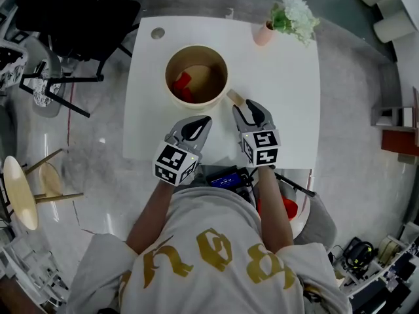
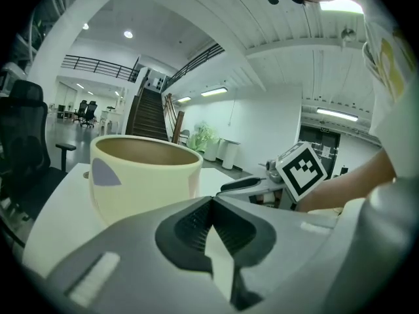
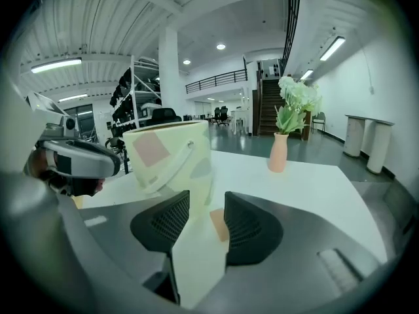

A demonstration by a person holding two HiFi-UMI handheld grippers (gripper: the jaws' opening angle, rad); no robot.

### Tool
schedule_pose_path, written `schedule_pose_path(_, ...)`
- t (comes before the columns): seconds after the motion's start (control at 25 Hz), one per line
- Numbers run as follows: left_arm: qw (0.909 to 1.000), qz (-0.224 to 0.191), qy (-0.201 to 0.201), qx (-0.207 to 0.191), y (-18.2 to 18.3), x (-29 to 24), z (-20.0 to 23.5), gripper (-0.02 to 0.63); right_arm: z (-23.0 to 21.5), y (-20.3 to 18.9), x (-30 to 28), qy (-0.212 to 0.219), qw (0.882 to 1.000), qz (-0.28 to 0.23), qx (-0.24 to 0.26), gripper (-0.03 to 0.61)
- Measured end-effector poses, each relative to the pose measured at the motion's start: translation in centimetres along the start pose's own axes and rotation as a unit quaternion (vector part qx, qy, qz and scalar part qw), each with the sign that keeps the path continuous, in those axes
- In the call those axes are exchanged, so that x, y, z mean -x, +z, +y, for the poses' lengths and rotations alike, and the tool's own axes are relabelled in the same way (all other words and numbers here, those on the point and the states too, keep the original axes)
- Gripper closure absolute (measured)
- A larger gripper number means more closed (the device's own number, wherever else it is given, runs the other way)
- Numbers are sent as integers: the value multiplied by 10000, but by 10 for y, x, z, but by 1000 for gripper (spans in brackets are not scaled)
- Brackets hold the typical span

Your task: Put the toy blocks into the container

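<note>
A cream bucket (image 1: 226, 77) stands on the white table (image 1: 288, 97), with red blocks (image 1: 182, 82) lying inside it. A tan block (image 1: 236, 97) lies flat on the table beside the bucket's right wall. My right gripper (image 1: 247, 111) is just behind that block, jaws apart. In the right gripper view the tan block (image 3: 218, 224) shows in the gap ahead of the right gripper (image 3: 207, 199), clear of both pads, with the bucket (image 3: 170, 156) just beyond. My left gripper (image 1: 205, 121) is in front of the bucket (image 2: 144, 182). The left gripper (image 2: 211, 205) has its jaws together, holding nothing.
A pink vase of white flowers (image 1: 265, 33) stands at the table's far right corner. A round hole (image 1: 158, 33) marks the far left corner. A black chair (image 1: 78, 18) and a wooden stool (image 1: 23, 188) stand on the floor to the left.
</note>
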State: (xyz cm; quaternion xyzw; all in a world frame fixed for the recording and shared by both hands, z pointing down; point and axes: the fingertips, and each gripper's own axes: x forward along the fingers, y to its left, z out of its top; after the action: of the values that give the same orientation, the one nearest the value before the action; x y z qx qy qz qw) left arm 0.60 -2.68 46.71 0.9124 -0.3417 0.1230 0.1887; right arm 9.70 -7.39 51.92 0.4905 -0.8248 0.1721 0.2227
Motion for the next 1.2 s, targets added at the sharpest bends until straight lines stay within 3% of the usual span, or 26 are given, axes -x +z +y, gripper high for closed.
schedule_pose_path(0.2, 9997, 213, -22, 116, -17, -8, 2, 612, -3, -15, -13, 71, 9993, 284, 219, 391)
schedule_pose_path(0.64, 9981, 516, -108, 311, -46, -30, 3, 614, -14, -36, -34, 178, 9979, 588, 189, 387)
schedule_pose_path(0.76, 9976, 558, -277, 301, -51, -33, -1, 614, -15, -41, -41, 217, 9972, 682, 194, 383)
schedule_pose_path(1.2, 9959, 756, -249, 434, -62, -39, 7, 612, -21, -57, -67, 342, 9934, 1027, 376, 367)
